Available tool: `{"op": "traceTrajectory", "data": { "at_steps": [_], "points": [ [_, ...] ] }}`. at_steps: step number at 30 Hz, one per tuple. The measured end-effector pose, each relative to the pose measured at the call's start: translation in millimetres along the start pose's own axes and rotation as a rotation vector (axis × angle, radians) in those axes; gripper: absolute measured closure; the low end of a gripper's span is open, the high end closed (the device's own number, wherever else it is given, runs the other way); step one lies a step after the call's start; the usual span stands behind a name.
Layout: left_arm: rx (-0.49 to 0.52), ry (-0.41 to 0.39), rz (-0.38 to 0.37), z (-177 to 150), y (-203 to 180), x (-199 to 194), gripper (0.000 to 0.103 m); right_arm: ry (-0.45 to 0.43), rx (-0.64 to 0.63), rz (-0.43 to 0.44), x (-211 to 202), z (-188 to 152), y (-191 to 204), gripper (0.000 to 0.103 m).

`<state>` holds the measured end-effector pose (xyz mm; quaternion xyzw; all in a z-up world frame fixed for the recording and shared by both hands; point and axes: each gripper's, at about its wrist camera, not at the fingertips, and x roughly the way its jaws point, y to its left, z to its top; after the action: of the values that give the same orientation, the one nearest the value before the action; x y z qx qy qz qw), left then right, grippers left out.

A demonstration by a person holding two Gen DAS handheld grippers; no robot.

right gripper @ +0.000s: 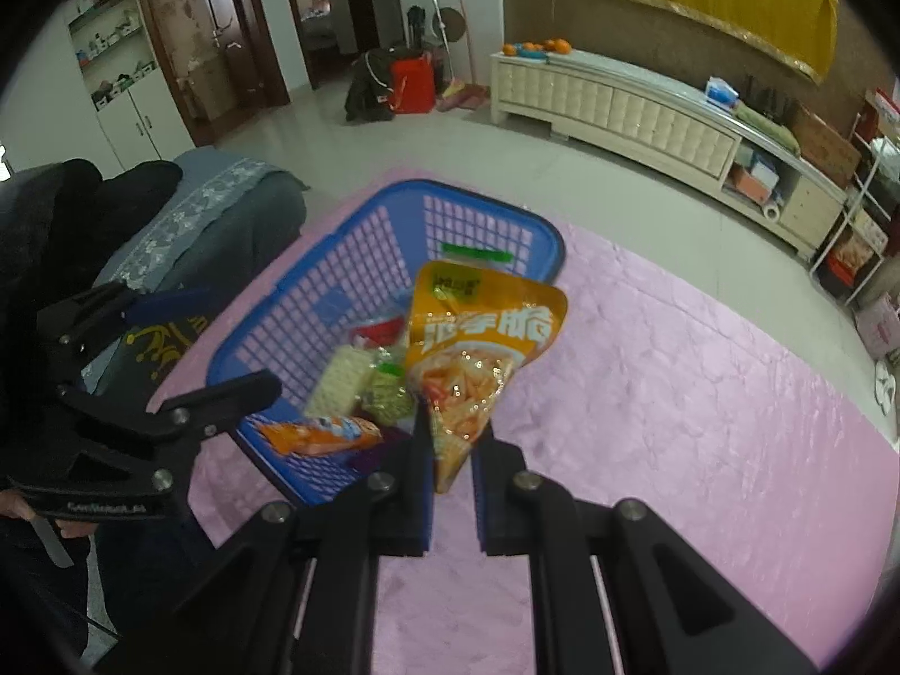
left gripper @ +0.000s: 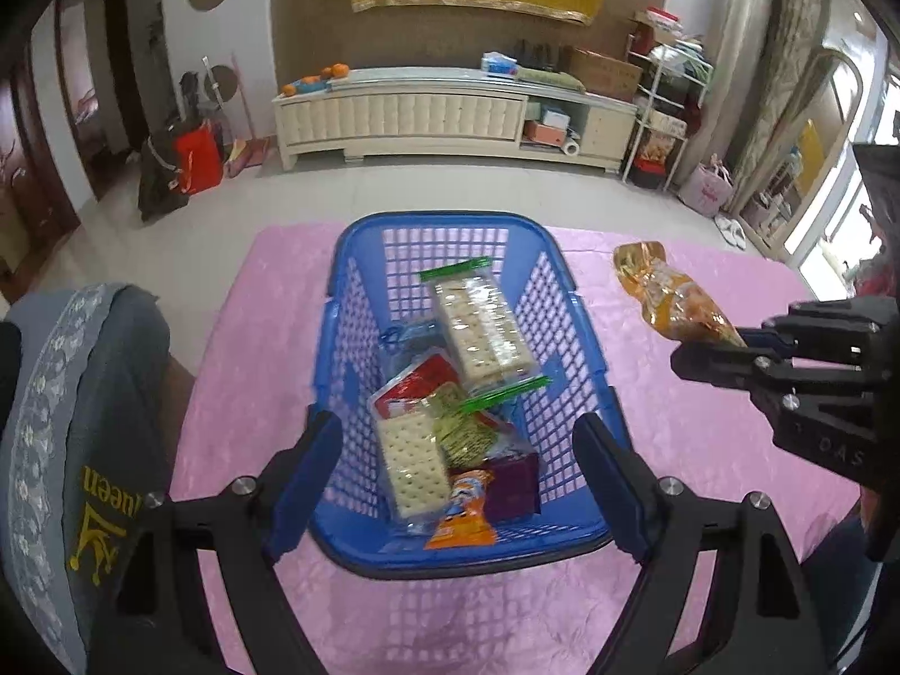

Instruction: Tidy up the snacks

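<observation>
A blue plastic basket (left gripper: 444, 220) (right gripper: 495, 207) stands on the pink tablecloth (left gripper: 703, 450) (right gripper: 675, 394). In it lie two cracker packs (left gripper: 484, 326), a red pack (left gripper: 416, 385), a green-yellow pack (left gripper: 467, 433), an orange pack (left gripper: 464, 512) (right gripper: 320, 433) and a purple box (left gripper: 512, 486). My left gripper (left gripper: 461, 467) (right gripper: 214, 346) hangs open over the basket's near end, nothing between its fingers. My right gripper (right gripper: 455, 439) (left gripper: 748, 337) is shut on the bottom corner of an orange snack bag (right gripper: 478, 349) (left gripper: 669, 292), held in the air to the right of the basket.
A chair with a grey-blue embroidered cover (left gripper: 84, 394) (right gripper: 225, 208) stands against the table's left side. Beyond the table's far edge is tiled floor, then a long cream cabinet (left gripper: 450, 112) (right gripper: 647, 107). A hand (right gripper: 34, 512) grips the left tool.
</observation>
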<state>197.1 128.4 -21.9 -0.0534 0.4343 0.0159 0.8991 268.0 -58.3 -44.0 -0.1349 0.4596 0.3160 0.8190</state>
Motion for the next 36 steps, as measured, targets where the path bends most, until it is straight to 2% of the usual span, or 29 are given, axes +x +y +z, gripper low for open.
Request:
{"op": "traceTrajectory", "data": {
  "at_steps": [7, 8, 10, 17, 20, 22, 26, 27, 30, 33, 36],
  "points": [
    [-0.045, -0.007, 0.009, -11, 34, -2, 0.021, 0.048, -0.029, 0.032, 20, 3, 22, 0.088],
    [-0.040, -0.010, 0.033, -12, 37, -3, 0.021, 0.058, -0.029, 0.038, 24, 3, 26, 0.088],
    [-0.033, -0.021, 0.052, -15, 40, -4, 0.021, 0.076, -0.036, 0.039, 30, 3, 35, 0.088],
    [-0.020, -0.028, 0.045, -24, 44, -6, 0.021, 0.123, -0.056, 0.033, 52, 3, 54, 0.088],
    [-0.049, -0.035, 0.059, -29, 48, -11, 0.021, 0.126, -0.062, 0.020, 54, 0, 57, 0.088],
    [-0.072, -0.073, 0.087, -35, 47, -20, 0.021, 0.121, -0.053, -0.010, 54, -4, 56, 0.082],
    [-0.085, -0.117, 0.068, -50, 41, -34, 0.021, 0.060, 0.009, -0.005, 40, -23, 50, 0.060],
    [-0.081, -0.127, 0.072, -55, 37, -38, 0.021, 0.046, 0.023, -0.006, 36, -27, 50, 0.057],
    [-0.081, -0.143, 0.056, -66, 25, -45, 0.021, -0.027, 0.079, 0.001, 14, -50, 46, 0.056],
    [-0.073, -0.159, 0.034, -77, 13, -51, 0.021, -0.096, 0.116, -0.044, -12, -68, 45, 0.056],
    [-0.065, -0.199, 0.019, -88, -4, -61, 0.021, -0.179, 0.148, -0.096, -40, -90, 44, 0.048]
  ]
}}
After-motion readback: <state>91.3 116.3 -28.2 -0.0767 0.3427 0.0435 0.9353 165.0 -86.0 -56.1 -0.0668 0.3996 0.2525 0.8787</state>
